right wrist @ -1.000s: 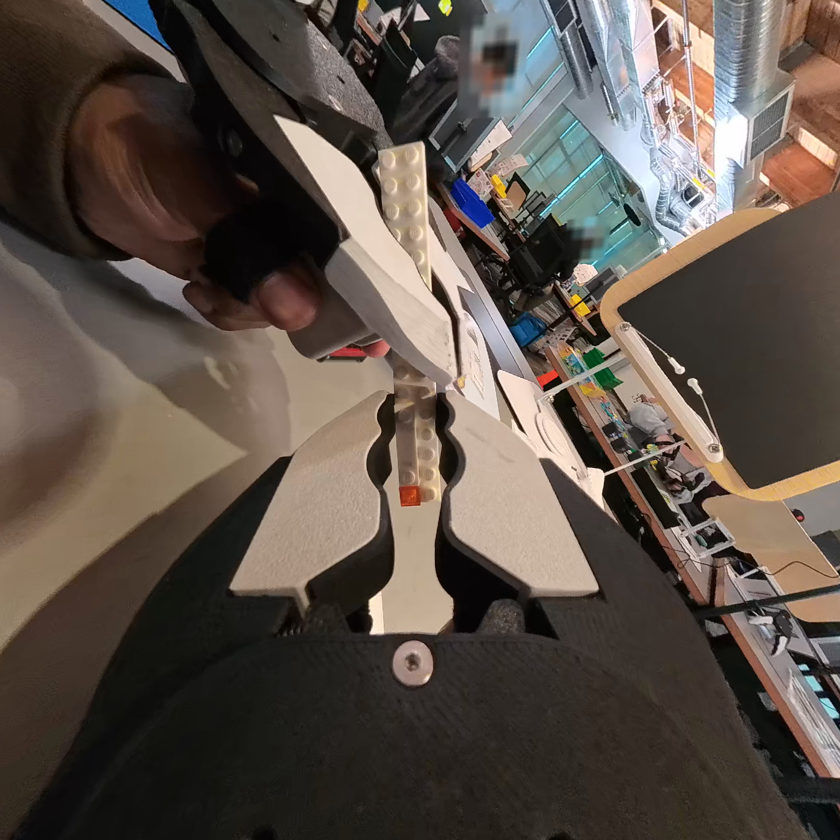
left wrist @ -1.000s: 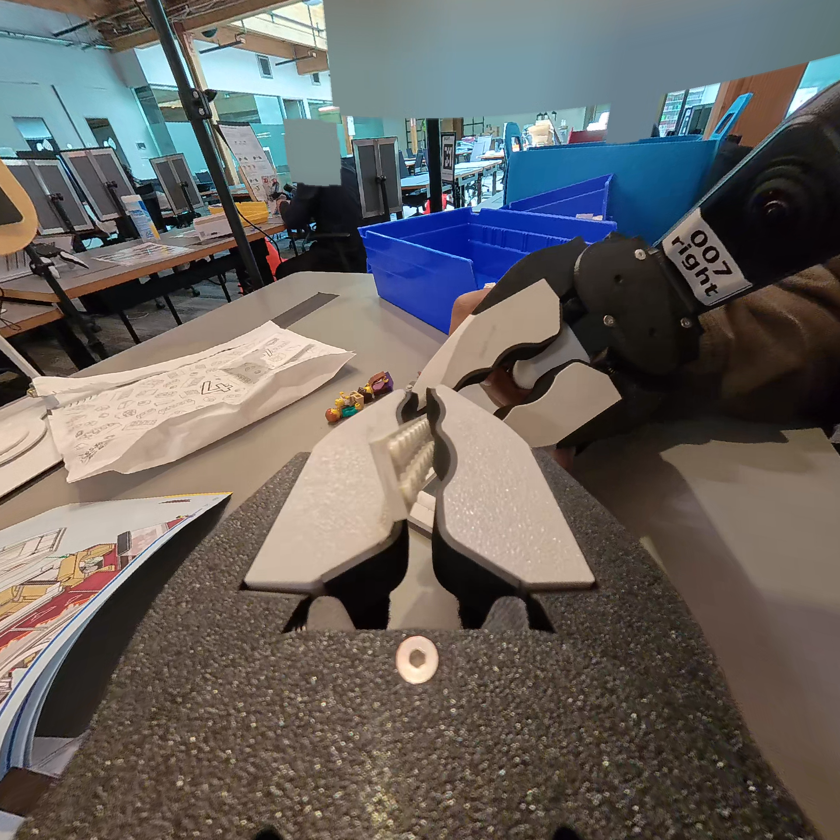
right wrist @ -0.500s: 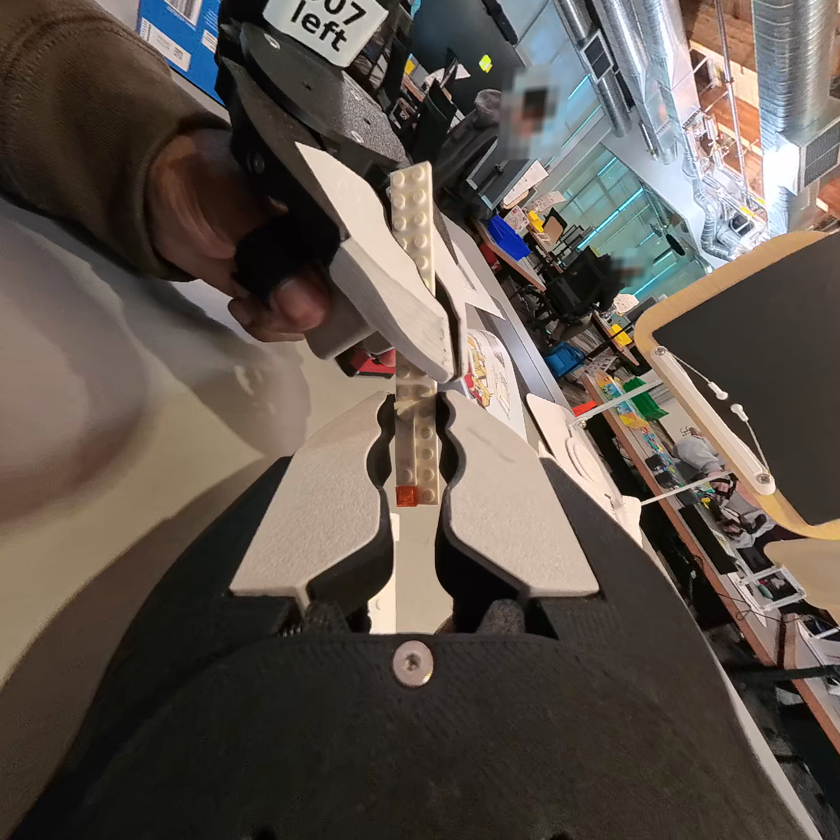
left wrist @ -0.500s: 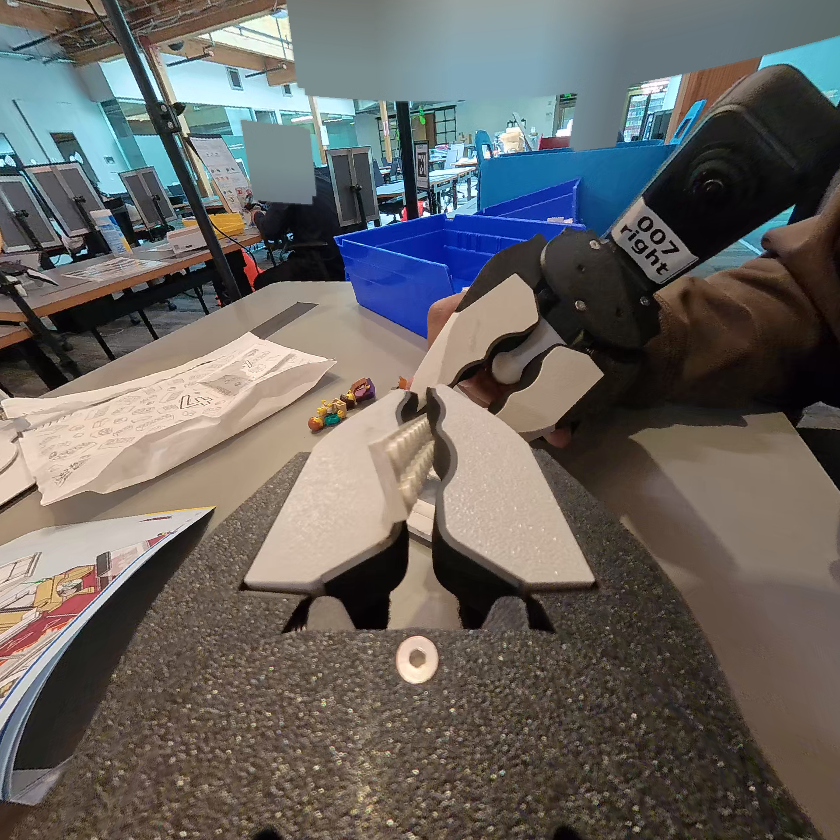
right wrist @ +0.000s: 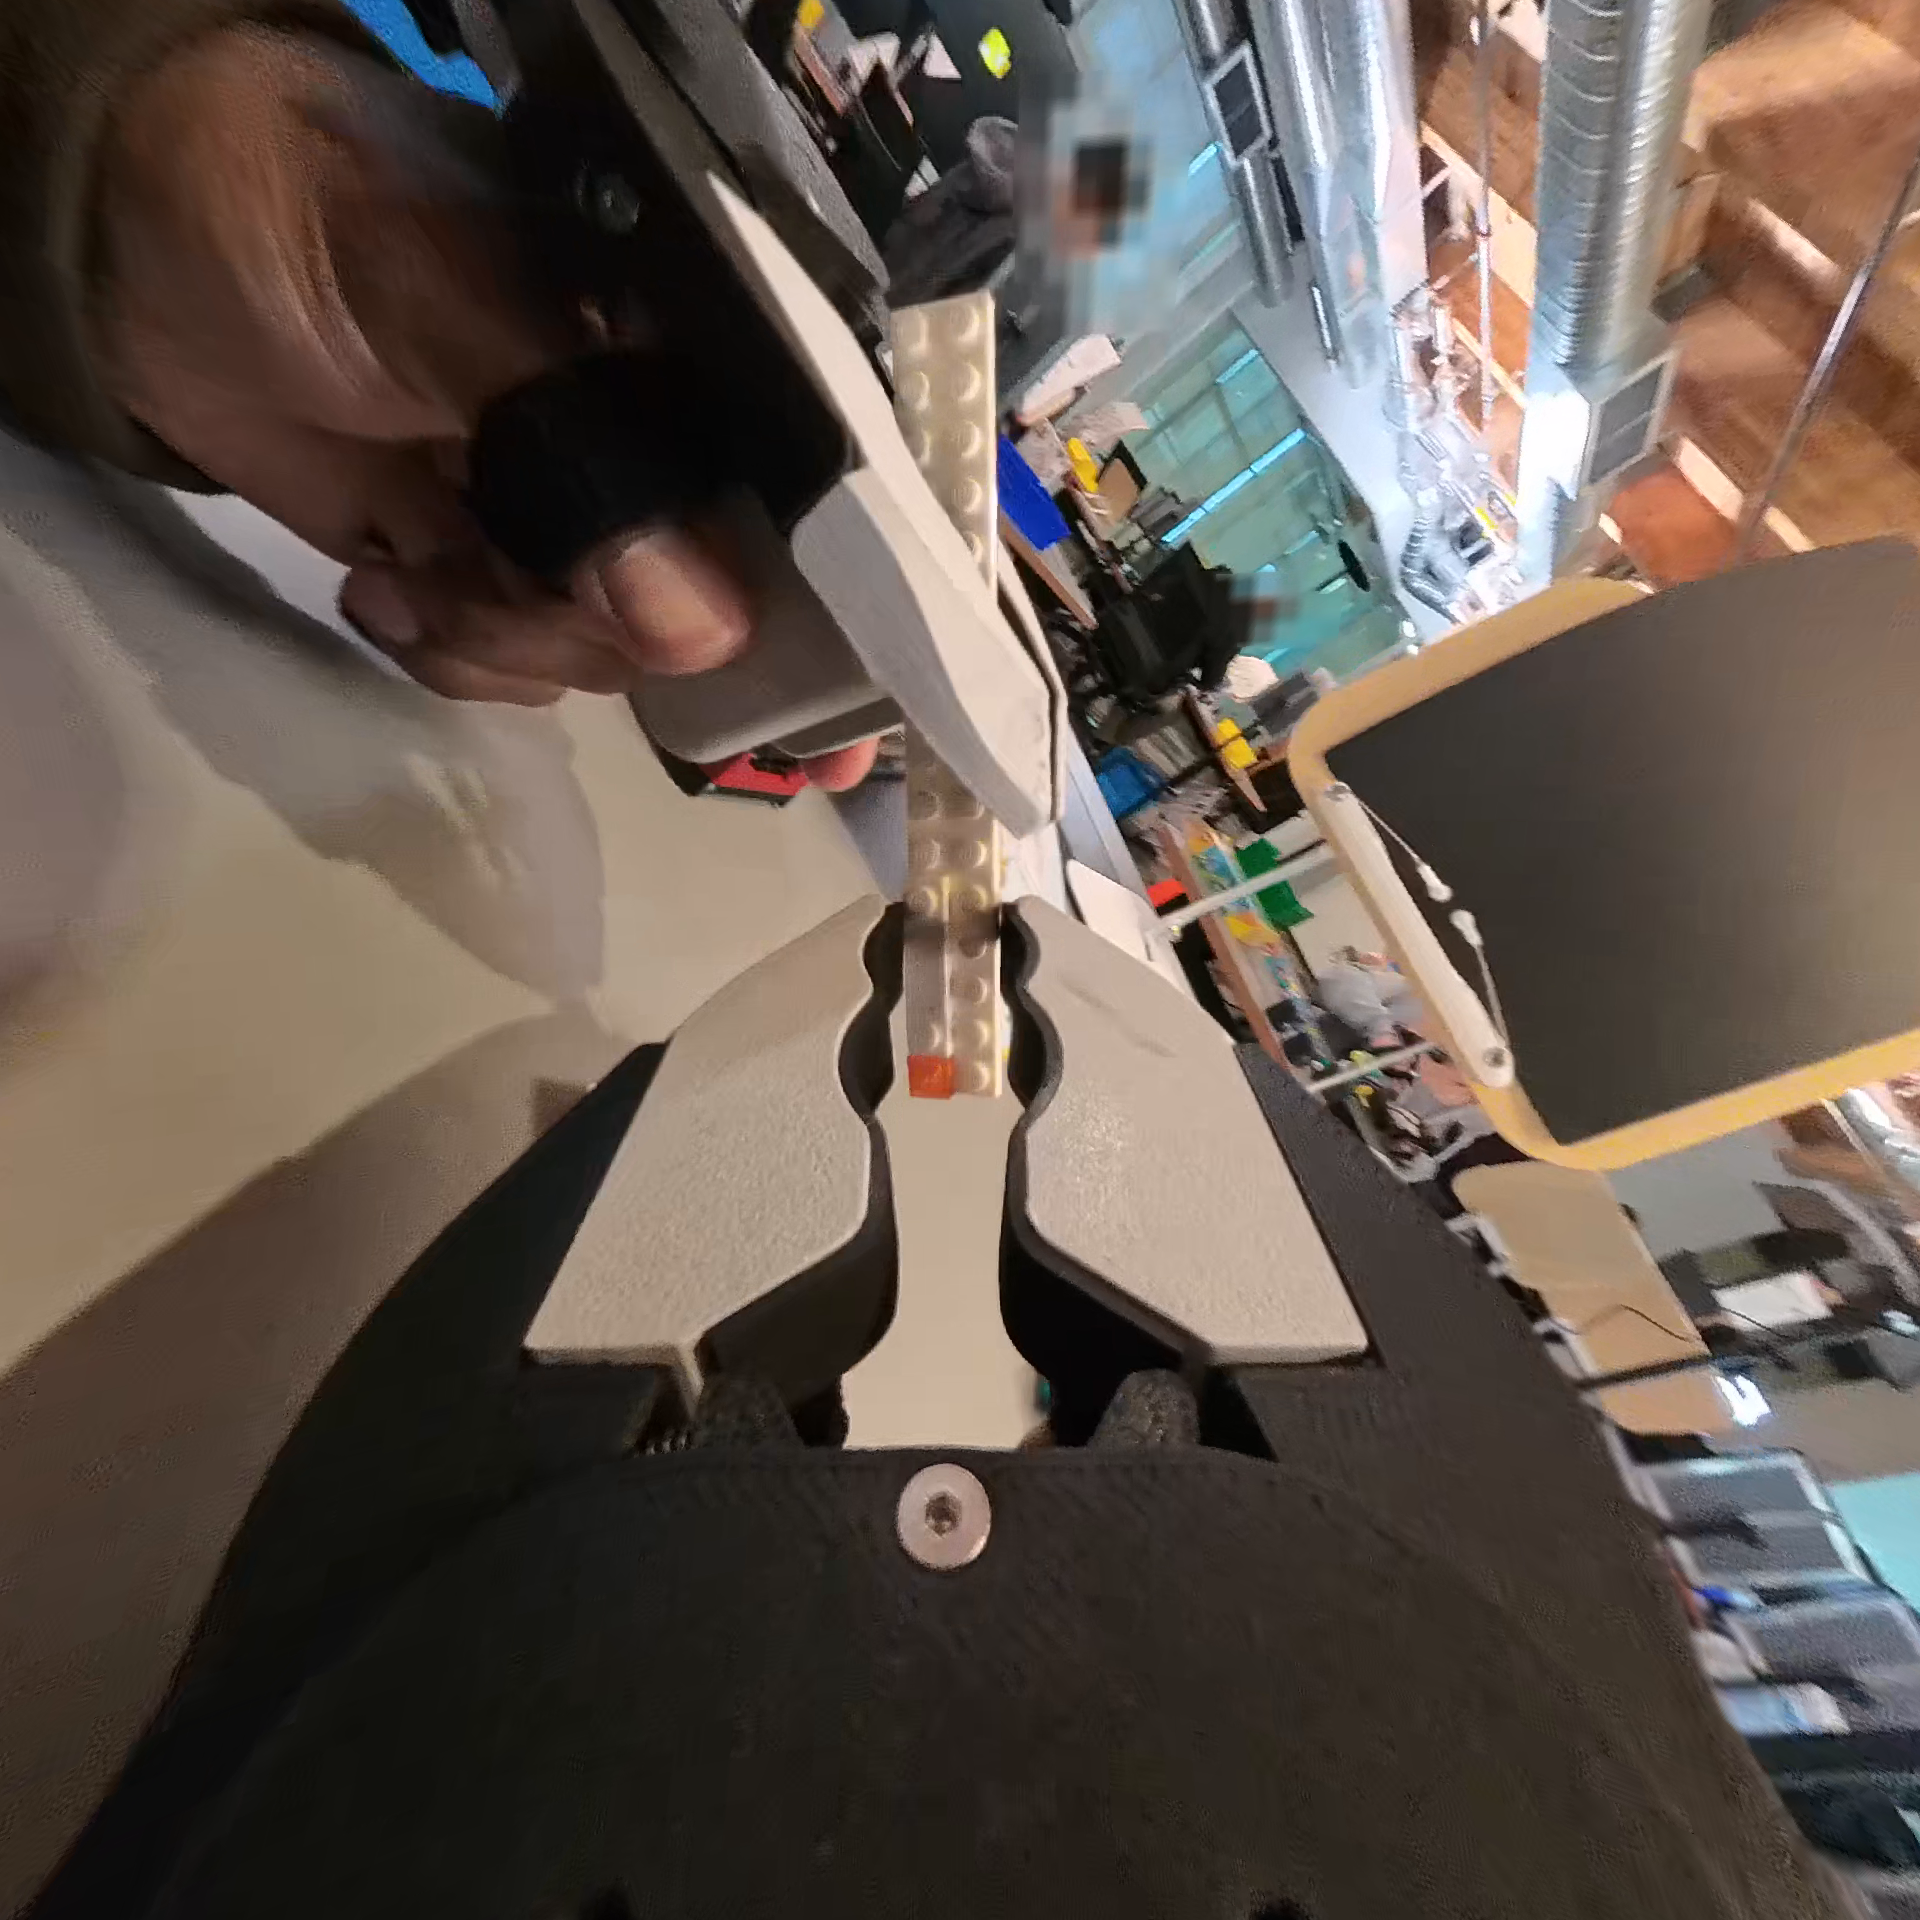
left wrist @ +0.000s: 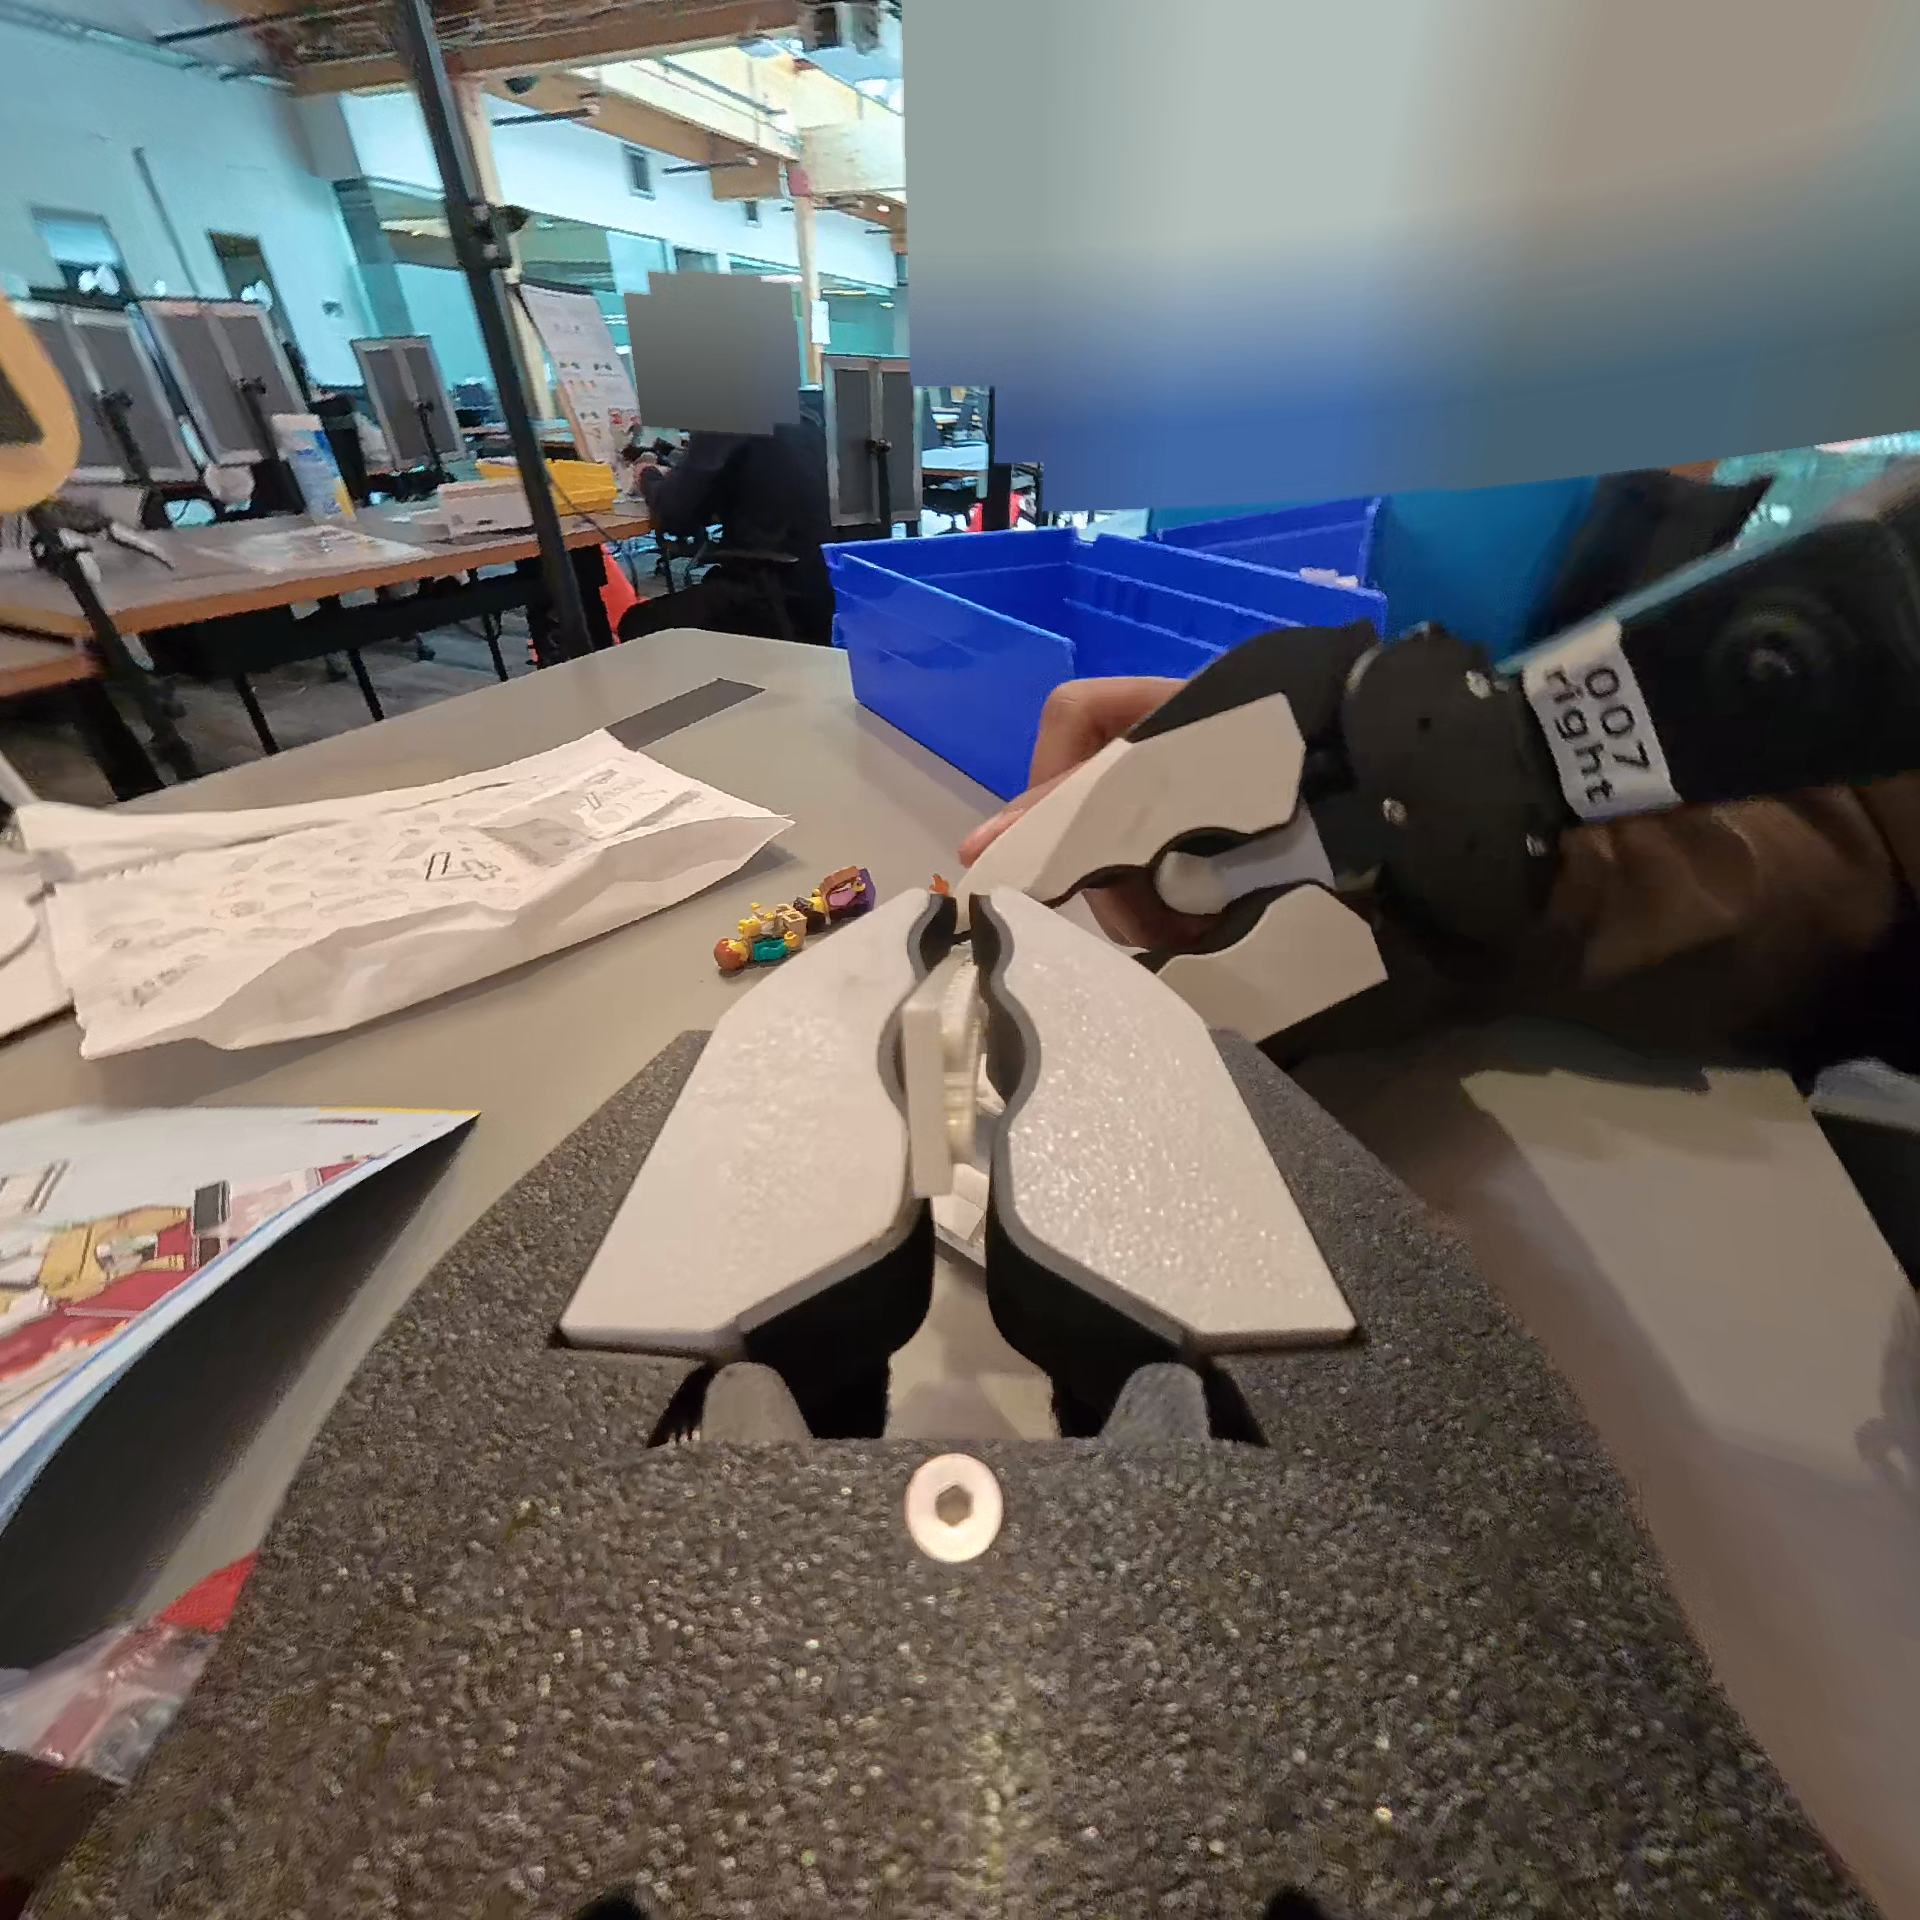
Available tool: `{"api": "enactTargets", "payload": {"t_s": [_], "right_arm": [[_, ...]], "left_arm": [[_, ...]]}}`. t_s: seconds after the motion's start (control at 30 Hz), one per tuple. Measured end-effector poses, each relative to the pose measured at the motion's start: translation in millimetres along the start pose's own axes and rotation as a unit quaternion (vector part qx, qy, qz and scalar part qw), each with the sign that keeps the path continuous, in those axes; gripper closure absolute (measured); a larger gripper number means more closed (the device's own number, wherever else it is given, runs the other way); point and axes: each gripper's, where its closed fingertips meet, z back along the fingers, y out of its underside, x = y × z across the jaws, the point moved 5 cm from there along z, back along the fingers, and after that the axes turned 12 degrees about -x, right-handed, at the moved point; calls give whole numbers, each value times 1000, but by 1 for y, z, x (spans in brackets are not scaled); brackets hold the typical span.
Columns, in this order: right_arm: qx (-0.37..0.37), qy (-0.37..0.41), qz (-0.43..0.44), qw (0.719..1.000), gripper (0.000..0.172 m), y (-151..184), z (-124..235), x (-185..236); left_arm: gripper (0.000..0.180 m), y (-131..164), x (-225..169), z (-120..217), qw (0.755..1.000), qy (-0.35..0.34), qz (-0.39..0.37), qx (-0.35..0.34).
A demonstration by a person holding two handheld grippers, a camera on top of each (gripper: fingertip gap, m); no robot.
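While your left hand-held gripper (left wrist: 951,925) is clamped flat on a long white studded plate (right wrist: 951,914), most of that plate is buried between its fingers in the left wrist view, so you only get a sliver of pale edge there. The right wrist view shows it better: one plate, two studs wide, running from the left fingers straight into your right hand-held gripper (right wrist: 951,940), whose pads are squeezed on its two long edges. One small orange piece (right wrist: 930,1075) sits at the plate's near end, inside the right fingers. How many studs long the plate is, I can't count, since the left finger covers the middle.

Your hand (right wrist: 416,416) behind the left hand-held gripper is motion-blurred. Just beyond the left fingertips on the grey tabletop (left wrist: 623,1018) lie two tiny figures (left wrist: 795,920), too small to make out properly. Farther left of them is one white printed paper bag (left wrist: 343,904); one open booklet (left wrist: 156,1247) is cut off at the near left edge. Behind the right hand-held gripper stand blue bins (left wrist: 956,644), at least two, partly hidden.
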Motion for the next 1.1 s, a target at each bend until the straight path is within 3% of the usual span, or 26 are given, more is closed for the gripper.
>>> {"api": "enactTargets", "payload": {"t_s": [0.27,0.63,0.77,0.97,1.1], "right_arm": [[36,35,61,997,155,0,-7,2],[52,27,67,996,155,8,-7,2],[44,52,55,996,156,6,-4,-8],[40,30,65,997,156,6,-4,-2],[37,29,62,997,156,6,-4,-2]], "left_arm": [[176,2,8,0,994,-28,103,-16],[175,11,12,0,992,-13,120,45],[164,21,11,-1,987,-8,138,87],[164,15,13,-1,986,-8,159,56],[175,15,10,-1,985,0,165,50]]}}
